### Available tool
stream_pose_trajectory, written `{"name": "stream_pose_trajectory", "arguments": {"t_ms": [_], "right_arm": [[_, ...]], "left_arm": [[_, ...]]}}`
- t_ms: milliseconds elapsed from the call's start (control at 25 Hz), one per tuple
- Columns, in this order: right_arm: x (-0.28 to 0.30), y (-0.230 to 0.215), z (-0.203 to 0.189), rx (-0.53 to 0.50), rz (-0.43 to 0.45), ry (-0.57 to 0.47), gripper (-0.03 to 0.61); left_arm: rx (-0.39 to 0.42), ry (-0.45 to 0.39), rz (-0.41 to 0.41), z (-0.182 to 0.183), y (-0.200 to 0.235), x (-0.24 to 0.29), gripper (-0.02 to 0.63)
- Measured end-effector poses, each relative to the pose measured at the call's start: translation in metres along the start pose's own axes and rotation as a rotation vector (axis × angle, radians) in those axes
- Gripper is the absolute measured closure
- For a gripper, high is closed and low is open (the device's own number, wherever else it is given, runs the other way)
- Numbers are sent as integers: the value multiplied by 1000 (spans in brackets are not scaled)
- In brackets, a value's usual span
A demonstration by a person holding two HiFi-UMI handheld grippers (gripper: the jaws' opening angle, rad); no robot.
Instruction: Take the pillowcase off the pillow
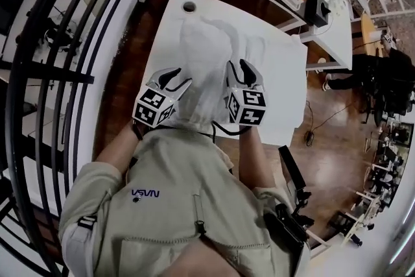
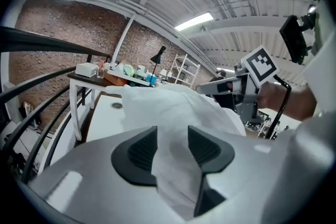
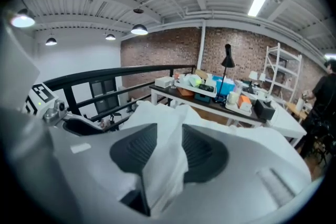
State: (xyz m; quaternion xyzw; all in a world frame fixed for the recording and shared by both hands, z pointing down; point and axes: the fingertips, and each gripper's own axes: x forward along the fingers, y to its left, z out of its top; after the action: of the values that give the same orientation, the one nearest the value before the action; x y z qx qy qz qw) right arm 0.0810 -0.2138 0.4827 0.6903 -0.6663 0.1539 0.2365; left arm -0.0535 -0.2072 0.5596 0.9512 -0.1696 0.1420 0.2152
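Note:
A white pillow in its pillowcase [image 1: 206, 65] stands bunched up in the middle of the white table [image 1: 279, 74]. My left gripper [image 1: 175, 80] is at its left side and my right gripper [image 1: 241, 71] at its right side, both near its near end. In the left gripper view the left gripper [image 2: 172, 147] has its jaws apart, with a loose fold of the pillowcase [image 2: 173, 107] hanging between the pads. In the right gripper view the right gripper [image 3: 169, 149] likewise stands open, a strip of pillowcase [image 3: 157, 113] lying between its pads.
A round cable hole [image 1: 189, 6] is near the table's far left corner. Behind it stands a second white table [image 1: 324, 16] crowded with boxes and gear. A black railing [image 1: 65, 74] runs along the left. My torso fills the bottom of the head view.

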Motion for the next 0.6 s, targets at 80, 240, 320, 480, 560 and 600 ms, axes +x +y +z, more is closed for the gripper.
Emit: {"name": "stream_pose_trajectory", "arguments": {"t_ms": [80,240,320,480,560,600], "right_arm": [[-6,15,-6,-4,-2,1,431],[-26,34,-25,12,19,5,431],[-38,38,-34,18,40,0,431],[-55,49,-53,13,116,-8,431],[-62,60,-61,1,171,-18,431],[-67,65,-65,-9,199,-21,431]], "left_arm": [[-4,15,-22,-14,-9,-3,419],[-8,70,-12,-42,-20,-12,419],[-24,72,33,-46,-23,-18,419],[-58,73,124,-52,-32,-26,419],[-50,94,159,-58,-41,-31,419],[-48,102,179,-61,-45,-33,419]]}}
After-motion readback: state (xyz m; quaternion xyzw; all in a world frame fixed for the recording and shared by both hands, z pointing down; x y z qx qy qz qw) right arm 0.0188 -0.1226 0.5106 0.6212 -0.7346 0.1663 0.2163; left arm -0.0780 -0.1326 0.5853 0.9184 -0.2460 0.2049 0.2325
